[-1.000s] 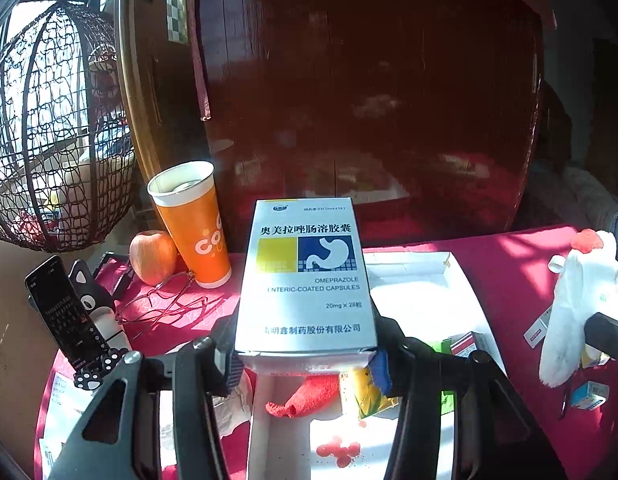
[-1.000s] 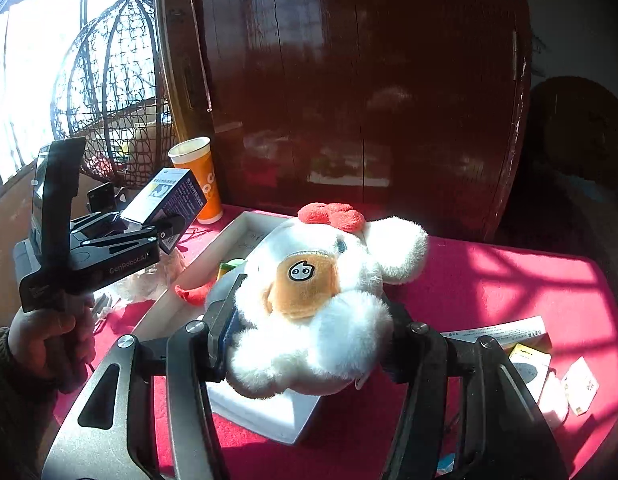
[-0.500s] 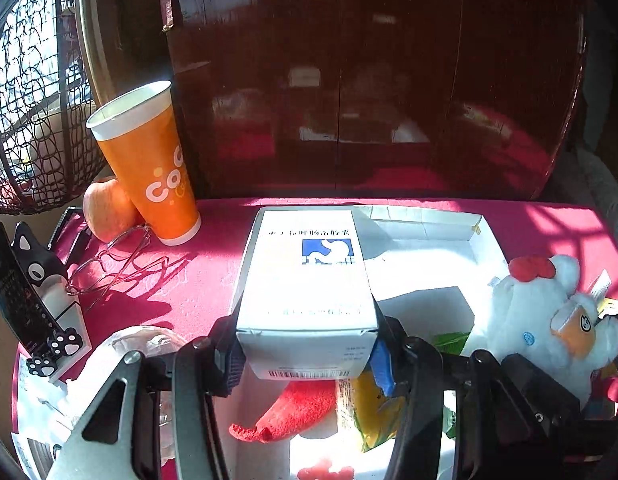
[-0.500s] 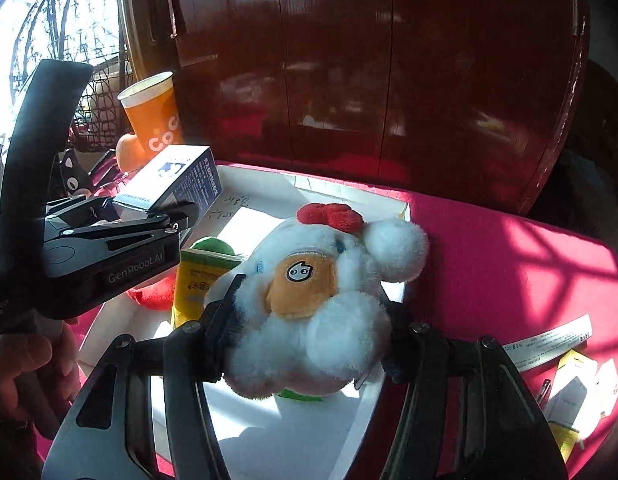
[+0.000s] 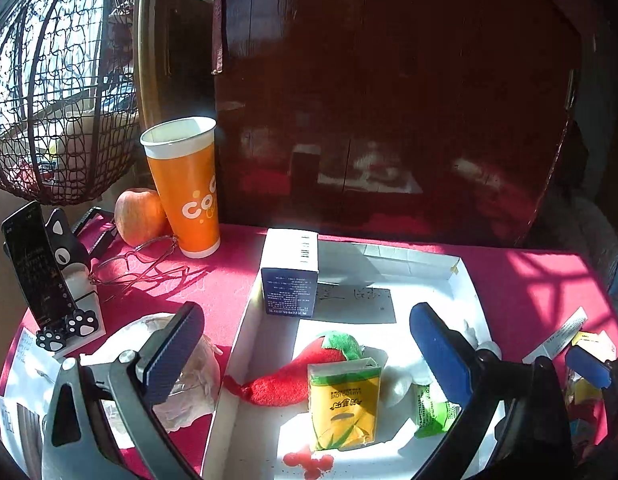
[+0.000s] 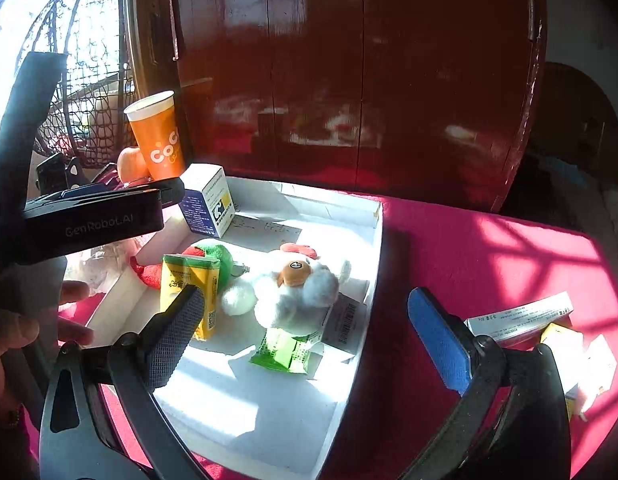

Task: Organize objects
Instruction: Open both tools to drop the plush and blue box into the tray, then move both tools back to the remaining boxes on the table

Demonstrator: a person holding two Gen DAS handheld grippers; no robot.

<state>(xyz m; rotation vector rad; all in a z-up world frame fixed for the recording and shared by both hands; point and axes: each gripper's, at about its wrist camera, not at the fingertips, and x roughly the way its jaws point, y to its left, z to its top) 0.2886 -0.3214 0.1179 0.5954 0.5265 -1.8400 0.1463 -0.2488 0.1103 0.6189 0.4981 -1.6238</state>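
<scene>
The medicine box [image 5: 290, 276] stands in the far left corner of the white tray [image 6: 371, 268], and the plush chick [image 6: 305, 292] lies near the tray's right wall, partly covering a green packet [image 6: 283, 350]. My left gripper [image 5: 305, 344] and right gripper [image 6: 305, 332] are both opening, nothing between their fingers. A yellow carton [image 5: 344, 402] hides part of the red plush [image 5: 285, 376]. The boxes [image 6: 521, 318] at the table's right edge are cut off.

One white tray [image 6: 371, 248] is holding one medicine box [image 6: 207, 200], two plush toys, one yellow carton [image 6: 187, 280] and one green packet [image 6: 283, 350], while one cup [image 5: 185, 184] and one apple [image 5: 139, 216] are standing upper left.
</scene>
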